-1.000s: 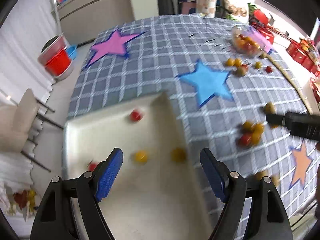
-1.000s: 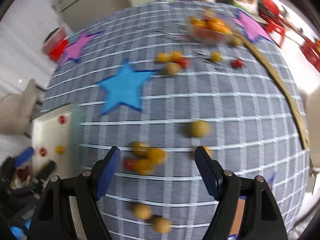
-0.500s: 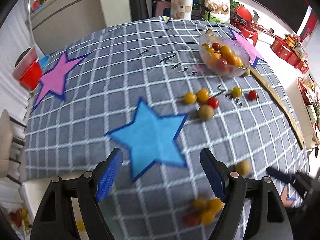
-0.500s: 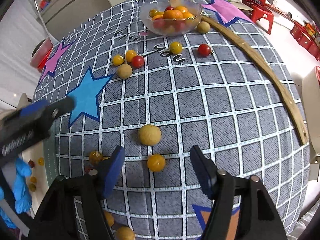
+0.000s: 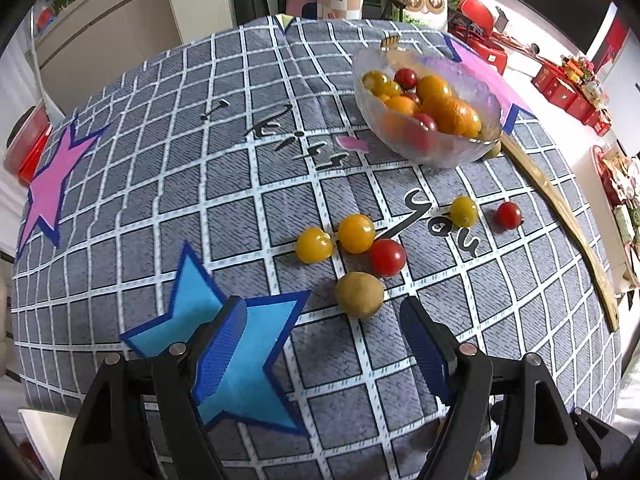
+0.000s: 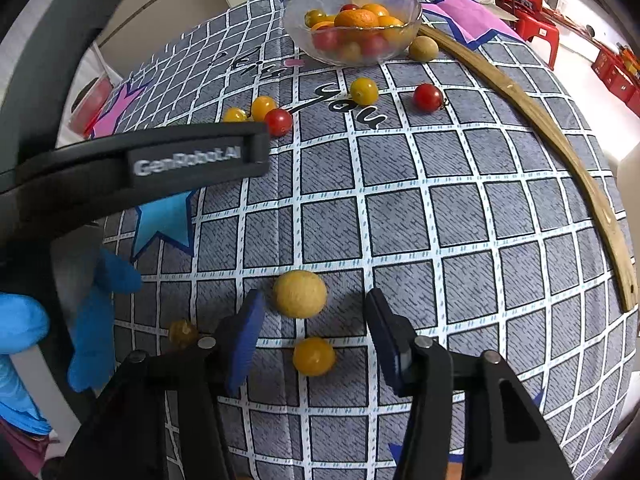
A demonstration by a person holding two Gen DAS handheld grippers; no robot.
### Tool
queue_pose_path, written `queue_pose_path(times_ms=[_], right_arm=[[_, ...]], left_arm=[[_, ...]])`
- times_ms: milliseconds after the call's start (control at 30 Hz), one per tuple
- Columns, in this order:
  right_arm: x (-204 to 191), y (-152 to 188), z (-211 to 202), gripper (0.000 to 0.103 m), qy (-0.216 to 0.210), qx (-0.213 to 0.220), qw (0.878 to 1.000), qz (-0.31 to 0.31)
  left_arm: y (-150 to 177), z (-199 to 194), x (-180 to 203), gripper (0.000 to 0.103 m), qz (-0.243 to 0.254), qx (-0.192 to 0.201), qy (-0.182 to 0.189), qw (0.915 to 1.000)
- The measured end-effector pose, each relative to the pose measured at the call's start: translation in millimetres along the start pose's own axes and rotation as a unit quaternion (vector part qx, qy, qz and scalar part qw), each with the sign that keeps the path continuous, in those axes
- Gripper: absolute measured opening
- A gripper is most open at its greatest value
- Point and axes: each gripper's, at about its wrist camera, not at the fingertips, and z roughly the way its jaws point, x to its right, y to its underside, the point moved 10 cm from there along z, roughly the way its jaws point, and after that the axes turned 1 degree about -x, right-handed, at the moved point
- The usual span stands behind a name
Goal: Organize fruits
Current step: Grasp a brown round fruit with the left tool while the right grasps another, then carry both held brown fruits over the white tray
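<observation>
The fruits are round, with no long axis or facing to tell. The left gripper (image 5: 324,344) hangs over the checked tablecloth (image 5: 280,184), its jaws apart and just narrowing, nothing between them; a tan round fruit (image 5: 359,294) lies just beyond its tips, touching a red tomato (image 5: 387,257) beside two yellow tomatoes (image 5: 355,233). Farther off stands a glass bowl (image 5: 432,148) heaped with fruit. The right gripper (image 6: 312,334) points steeply down, jaws also just narrowing but not pressing anything: a yellow tomato (image 6: 313,356) lies on the cloth between the blue pads (image 6: 242,344), a larger tan fruit (image 6: 300,294) just beyond it. A blue-gloved hand (image 6: 92,320) shows at left
</observation>
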Motion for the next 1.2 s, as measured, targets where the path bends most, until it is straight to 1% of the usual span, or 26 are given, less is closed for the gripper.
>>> queue_pose_path(times_ms=[33,67,133,167,200,233,300,367,433,533,733,900,1033,1200], right_arm=[[0.6,-1.8,0.5,0.053,0.001,0.003,1.0,-0.002],[-0.1,-2.7,1.3,0.053,0.002,0.005,1.0,-0.005],[-1.7,-3.6,2.2,0.044,0.003,0.007,1.0,-0.01],[-2.6,-4.0,2.6,0.04,0.001,0.007,1.0,-0.011],[-4.3,-4.6,3.7,0.031,-0.003,0.006,1.0,-0.011],[-5.5,-5.4,5.1,0.03,-0.006,0.004,1.0,-0.011],[-7.6,-8.2,6.3,0.03,-0.013,0.005,1.0,-0.009],[-7.7,-7.5,3.9,0.03,-0.02,0.008,1.0,-0.007],[-6.5,-5.4,-0.1,0.03,-0.031,0.007,0.999,-0.001],[-1.1,-5.2,-5.0,0.03,-0.04,0.007,0.999,0.011],[9.8,-1.6,-12.3,0.03,-0.049,0.001,0.998,0.025],[14.4,8.3,-21.1,0.03,-0.044,-0.004,0.999,0.023],[14.2,18.1,-32.7,0.03,-0.042,-0.007,0.999,0.019],[-3.5,28.7,-48.2,0.031,-0.045,-0.009,0.999,-0.001]], left_arm=[[0.4,3.3,0.9,0.065,0.001,-0.005,-0.001,1.0],[1.3,6.1,1.9,0.064,0.001,-0.009,0.0,1.0],[0.6,7.7,2.3,0.064,0.002,-0.007,-0.003,1.0],[0.3,8.2,3.6,0.062,0.004,-0.006,-0.005,1.0],[0.0,8.4,4.2,0.059,0.005,-0.005,-0.008,0.9999],[-1.3,8.8,4.5,0.055,0.006,-0.004,-0.008,0.9999],[-3.6,9.1,6.8,0.046,0.006,-0.001,-0.005,1.0],[-6.5,9.5,13.0,0.028,0.01,0.001,-0.001,1.0],[-9.4,10.2,16.8,0.027,0.011,0.001,0.001,0.9999],[-7.3,6.8,16.8,0.027,0.005,0.0,0.012,0.9999],[12.0,-21.0,5.7,0.027,0.008,0.012,0.024,0.9996],[35.9,-48.0,-11.3,0.027,0.0,0.021,0.016,0.9997],[61.0,-67.8,-30.5,0.027,-0.013,0.024,0.0,0.9996],[89.3,-88.2,-51.0,0.027,-0.039,0.027,-0.009,0.9988]])
